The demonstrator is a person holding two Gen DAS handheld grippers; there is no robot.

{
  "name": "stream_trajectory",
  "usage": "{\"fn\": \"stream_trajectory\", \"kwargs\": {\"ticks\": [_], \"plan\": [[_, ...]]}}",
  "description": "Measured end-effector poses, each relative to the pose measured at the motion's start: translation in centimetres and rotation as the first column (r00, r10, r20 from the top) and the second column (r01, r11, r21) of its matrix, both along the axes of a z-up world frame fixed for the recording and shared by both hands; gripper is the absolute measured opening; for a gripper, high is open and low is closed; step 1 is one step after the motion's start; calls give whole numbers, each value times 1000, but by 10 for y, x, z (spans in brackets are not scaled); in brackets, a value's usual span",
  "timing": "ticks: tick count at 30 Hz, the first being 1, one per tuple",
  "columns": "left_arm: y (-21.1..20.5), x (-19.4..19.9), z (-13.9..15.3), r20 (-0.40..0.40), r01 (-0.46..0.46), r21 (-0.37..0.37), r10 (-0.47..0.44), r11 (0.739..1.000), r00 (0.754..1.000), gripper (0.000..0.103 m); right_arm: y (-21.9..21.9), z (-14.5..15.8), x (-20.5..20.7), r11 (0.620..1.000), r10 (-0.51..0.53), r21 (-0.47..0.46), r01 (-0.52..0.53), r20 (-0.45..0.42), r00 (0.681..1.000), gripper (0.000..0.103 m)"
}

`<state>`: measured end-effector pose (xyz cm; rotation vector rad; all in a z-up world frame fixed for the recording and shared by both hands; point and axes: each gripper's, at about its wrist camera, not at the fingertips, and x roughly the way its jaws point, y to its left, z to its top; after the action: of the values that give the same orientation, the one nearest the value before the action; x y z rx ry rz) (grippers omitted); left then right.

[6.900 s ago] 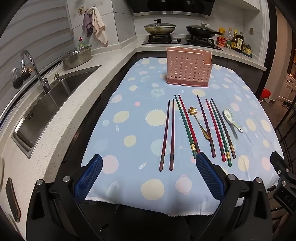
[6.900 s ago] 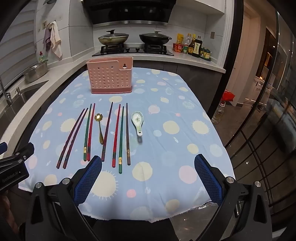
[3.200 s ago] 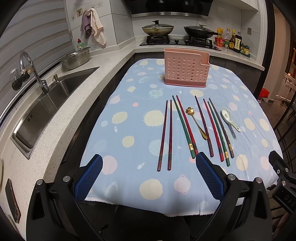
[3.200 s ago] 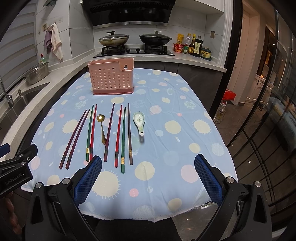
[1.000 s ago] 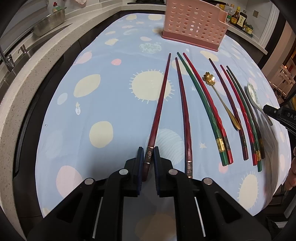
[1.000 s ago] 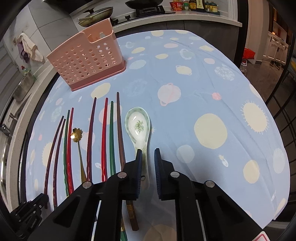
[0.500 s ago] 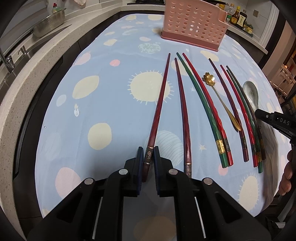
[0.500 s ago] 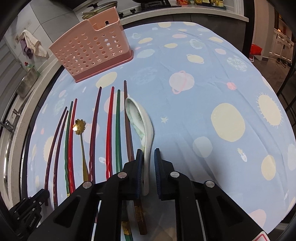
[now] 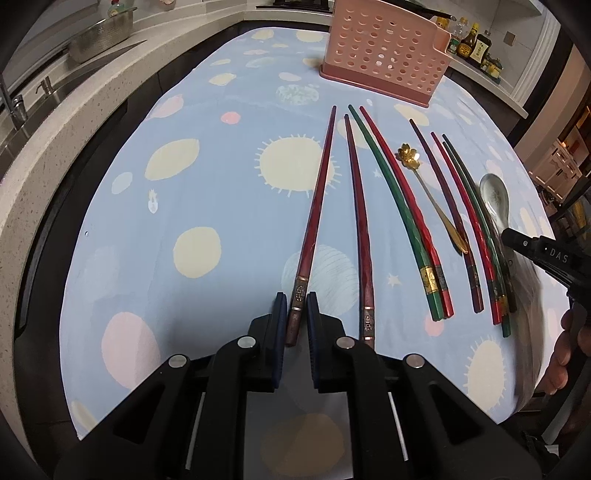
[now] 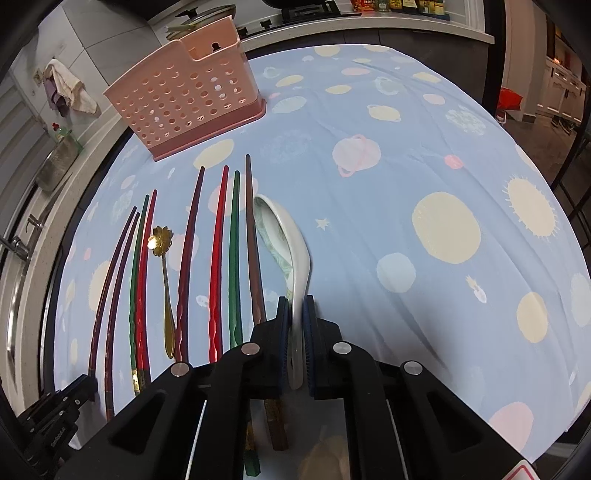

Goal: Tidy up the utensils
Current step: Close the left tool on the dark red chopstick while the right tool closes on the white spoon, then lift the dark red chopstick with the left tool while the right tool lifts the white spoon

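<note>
Left wrist: left hand-held gripper (image 9: 296, 317) clamped on leftmost dark-red chopstick (image 9: 314, 221) at its butt end. Right hand-held gripper (image 10: 294, 334), jaws just closing, pinches the ceramic spoon (image 10: 284, 240) handle, bowl tilted off the tabletop (image 10: 406, 155). Pink holder (image 10: 188, 92) waits beyond, probably for both.

Home kitchen (sink (image 9: 22, 107), stove (image 10: 306, 11))

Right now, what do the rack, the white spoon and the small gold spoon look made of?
Rack: pink plastic, matte, moulded with rows of round holes.
White spoon: likely glazed ceramic, with a glossy white body and a green pattern in the bowl.
Gold spoon: probably metal, gold-coloured and polished; its flower bowl catches a bright glint.
</note>
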<state>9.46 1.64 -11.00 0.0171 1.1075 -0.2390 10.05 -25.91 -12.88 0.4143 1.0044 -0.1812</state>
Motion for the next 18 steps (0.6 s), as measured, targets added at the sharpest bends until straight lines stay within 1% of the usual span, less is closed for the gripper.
{"fn": "stream_trajectory", "kwargs": {"ticks": [4, 10, 14, 18], "plan": [[3, -5, 1, 0, 0, -25, 0, 1000, 1000, 9, -2, 3, -9, 1000, -12, 4, 12, 2, 1000, 7], [6, -10, 7, 19, -2, -43, 3, 999, 1000, 7, -6, 13, -27, 1000, -31, 0, 31, 21, 999, 7], [8, -15, 26, 59, -1, -64, 5, 998, 998, 7, -10, 28, -39, 999, -40, -8, 40, 44, 998, 7], [10, -17, 51, 112, -1, -85, 10, 996, 994, 7, -13, 45, -48, 999, -48, -8, 48, 72, 996, 7]]}}
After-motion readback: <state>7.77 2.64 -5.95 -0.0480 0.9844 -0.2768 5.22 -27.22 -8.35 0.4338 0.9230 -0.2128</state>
